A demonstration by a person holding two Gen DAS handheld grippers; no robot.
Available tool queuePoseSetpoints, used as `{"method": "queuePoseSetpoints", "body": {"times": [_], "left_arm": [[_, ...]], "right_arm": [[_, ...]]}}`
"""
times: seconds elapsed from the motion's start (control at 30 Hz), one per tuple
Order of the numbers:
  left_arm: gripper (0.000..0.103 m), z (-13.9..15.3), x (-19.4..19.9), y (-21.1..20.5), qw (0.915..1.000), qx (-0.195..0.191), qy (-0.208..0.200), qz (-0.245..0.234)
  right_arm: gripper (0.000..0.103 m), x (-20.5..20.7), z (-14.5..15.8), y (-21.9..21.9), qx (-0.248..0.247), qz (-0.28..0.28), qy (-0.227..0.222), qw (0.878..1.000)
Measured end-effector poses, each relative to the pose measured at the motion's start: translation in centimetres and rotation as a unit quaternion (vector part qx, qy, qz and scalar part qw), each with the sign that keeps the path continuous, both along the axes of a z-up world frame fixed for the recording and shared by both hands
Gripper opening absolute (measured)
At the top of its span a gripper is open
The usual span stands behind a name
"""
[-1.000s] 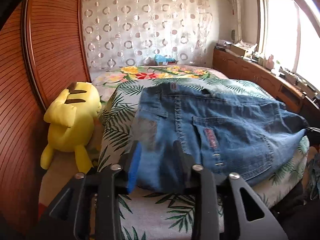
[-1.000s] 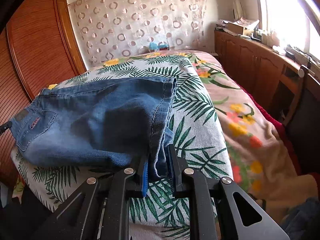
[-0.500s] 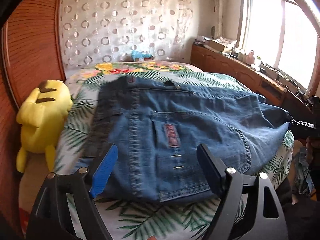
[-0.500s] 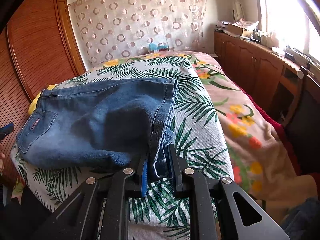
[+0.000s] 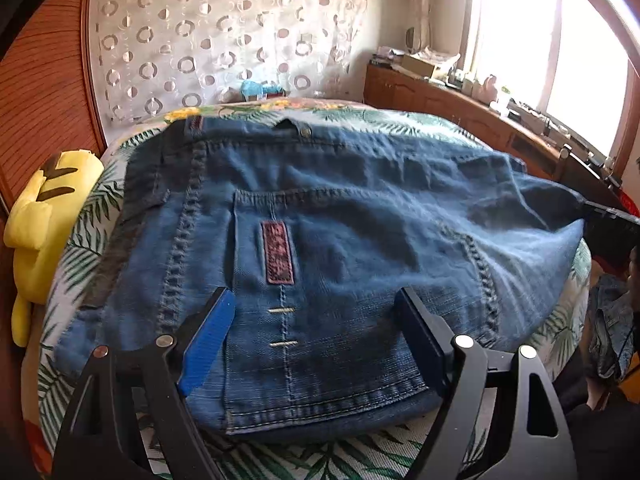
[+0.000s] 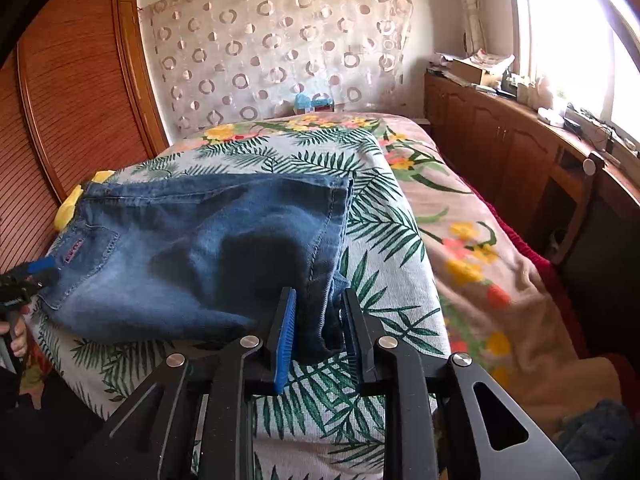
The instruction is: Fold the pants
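Observation:
Blue denim pants [image 5: 340, 240] lie folded on a bed with a palm-leaf cover [image 5: 320, 456]. My left gripper [image 5: 316, 308] is open, its jaws spread wide above the back pocket near the waistband, holding nothing. In the right wrist view the pants [image 6: 180, 240] stretch to the left. My right gripper [image 6: 318, 300] has its jaws around the bunched leg end of the pants at the bed's near edge, with a small gap on each side. The left gripper [image 6: 36, 270] shows at the far left edge of that view.
A yellow plush toy [image 5: 44, 216] lies at the bed's left side against a wooden wardrobe [image 5: 36, 92]. A wooden cabinet [image 6: 520, 152] with clutter runs under the window on the right. A floral blanket [image 6: 472, 248] covers the bed's right side.
My left gripper let go of the waistband corner, opened wide and moved over the back pocket. My right gripper's jaws have loosened slightly around the leg end.

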State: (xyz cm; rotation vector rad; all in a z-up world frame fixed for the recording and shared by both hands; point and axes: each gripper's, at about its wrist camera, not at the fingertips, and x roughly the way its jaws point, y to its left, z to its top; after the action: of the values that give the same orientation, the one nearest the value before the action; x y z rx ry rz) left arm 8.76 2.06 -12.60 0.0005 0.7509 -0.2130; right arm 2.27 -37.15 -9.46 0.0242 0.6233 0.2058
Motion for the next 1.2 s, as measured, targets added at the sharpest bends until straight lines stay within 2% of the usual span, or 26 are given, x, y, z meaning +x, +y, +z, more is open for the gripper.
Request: {"method": "queuePoseSetpoints", "body": {"times": [0.3, 0.43, 0.53, 0.93, 1.2], "left_arm": [[0.083, -1.2, 0.1, -0.6, 0.9996, 0.024, -0.007, 0.011], [0.083, -1.2, 0.1, -0.5, 0.9995, 0.023, -0.009, 0.018], [0.083, -1.1, 0.1, -0.5, 0.9995, 0.023, -0.008, 0.019], [0.083, -0.3, -0.3, -0.6, 0.9998, 0.016, 0.001, 0.008], [0.083, 1.2, -1.1, -0.4, 0.9997, 0.009, -0.019, 0.011]], "right_arm": [[0.024, 0.7, -0.7, -0.5, 0.0, 0.001, 0.012, 1.0], [0.023, 0.7, -0.7, -0.1, -0.009, 0.015, 0.014, 1.0], [0.009, 0.6, -0.5, 0.5, -0.015, 0.034, 0.01, 0.999], [0.002, 0.9, 2.4, 2.7, -0.016, 0.074, -0.038, 0.996], [0.002, 1.3, 6.1, 5.7, -0.017, 0.122, -0.087, 0.989]]}}
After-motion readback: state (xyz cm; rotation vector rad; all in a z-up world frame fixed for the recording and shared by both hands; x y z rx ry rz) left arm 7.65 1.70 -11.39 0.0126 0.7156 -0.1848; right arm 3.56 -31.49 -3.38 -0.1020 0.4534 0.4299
